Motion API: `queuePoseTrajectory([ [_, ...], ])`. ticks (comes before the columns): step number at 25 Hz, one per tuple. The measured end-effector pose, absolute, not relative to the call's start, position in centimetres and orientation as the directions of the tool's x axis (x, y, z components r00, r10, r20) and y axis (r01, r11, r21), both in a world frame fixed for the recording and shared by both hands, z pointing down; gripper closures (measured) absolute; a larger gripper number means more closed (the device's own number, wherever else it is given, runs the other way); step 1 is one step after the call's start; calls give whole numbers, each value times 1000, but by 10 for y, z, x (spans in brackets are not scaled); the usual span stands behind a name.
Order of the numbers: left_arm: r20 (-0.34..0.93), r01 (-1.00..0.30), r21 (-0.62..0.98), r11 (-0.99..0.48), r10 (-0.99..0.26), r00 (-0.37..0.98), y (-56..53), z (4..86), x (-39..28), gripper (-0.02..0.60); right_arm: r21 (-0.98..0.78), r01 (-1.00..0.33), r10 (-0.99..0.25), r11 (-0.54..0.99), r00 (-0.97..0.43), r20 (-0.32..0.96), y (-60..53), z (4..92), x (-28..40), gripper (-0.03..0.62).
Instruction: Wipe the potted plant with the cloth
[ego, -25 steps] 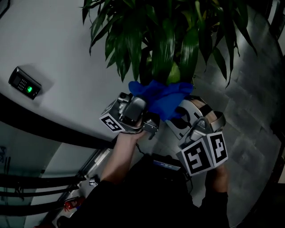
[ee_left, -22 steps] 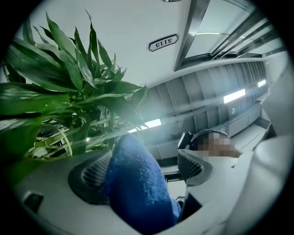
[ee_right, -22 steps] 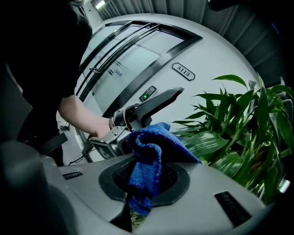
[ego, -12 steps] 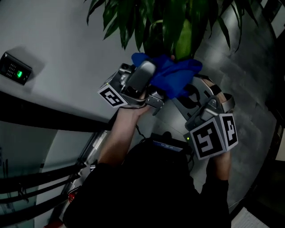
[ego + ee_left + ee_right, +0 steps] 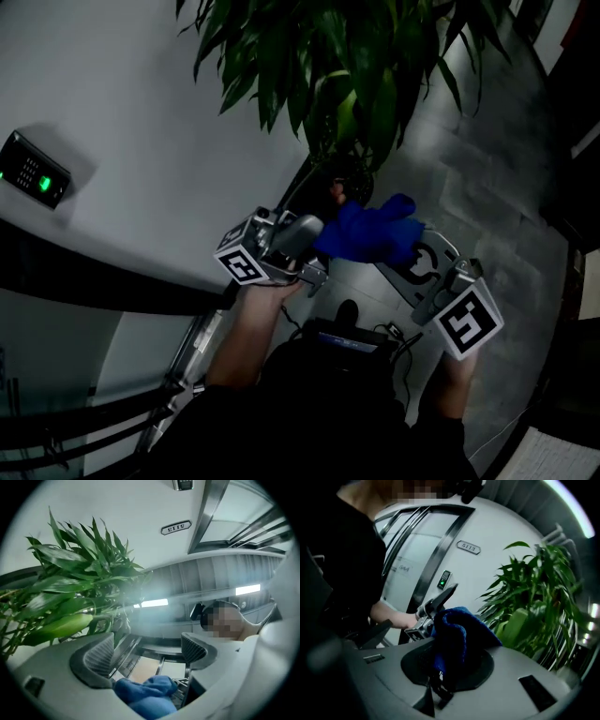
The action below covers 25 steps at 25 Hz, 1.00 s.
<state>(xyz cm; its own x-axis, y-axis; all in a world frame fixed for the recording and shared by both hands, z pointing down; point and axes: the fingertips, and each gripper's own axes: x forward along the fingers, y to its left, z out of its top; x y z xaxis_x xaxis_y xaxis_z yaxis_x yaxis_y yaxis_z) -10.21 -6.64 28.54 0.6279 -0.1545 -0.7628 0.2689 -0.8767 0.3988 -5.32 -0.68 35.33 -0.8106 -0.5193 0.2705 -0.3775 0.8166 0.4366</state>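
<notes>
A white wall [image 5: 122, 94] fills the left of the head view, with a grey tiled floor [image 5: 487, 178] to the right. The tall potted plant with long, glossy green leaves [image 5: 347, 66] stands against the wall, and its foliage spreads across the top of that view.

Below the leaves the person holds both tools close together. The right gripper [image 5: 450, 663] is clamped on the bright blue crumpled cloth [image 5: 370, 232], which bunches up out of its closed jaws and sits just under the lowest leaves, not clearly touching them. The left gripper [image 5: 147, 653] is just beside it with its jaws spread wide. A fold of the cloth shows low between them, and neither ribbed pad presses on it.

A small dark keypad with a green light [image 5: 33, 171] is mounted on the wall at far left. A little oval number plate [image 5: 468, 547] hangs higher up on the wall.
</notes>
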Motion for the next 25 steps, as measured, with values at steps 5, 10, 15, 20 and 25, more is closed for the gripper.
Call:
queuePoseTrajectory([
  [5,-723,234,421,-876,-169,670,-45,307,-121,135,49,-590,-583,806,-805,-114,2,328,-9,519],
  [10,-671,175,398,-900,-156,725,-19,309,-122,160,-174,-498,-523,850,-752,-401,15,303,17,517],
  [15,-664,113,345,-932,-157,731,-3,297,-134,202,-161,-378,-407,912,-776,-481,17,290,13,517],
  [20,-670,82,318,-945,-162,724,3,288,-118,215,-110,-305,-320,946,-826,-464,29,284,22,517],
  [25,-651,48,321,-946,-184,736,8,285,-68,215,-97,-267,-281,959,-842,-460,32,280,67,517],
])
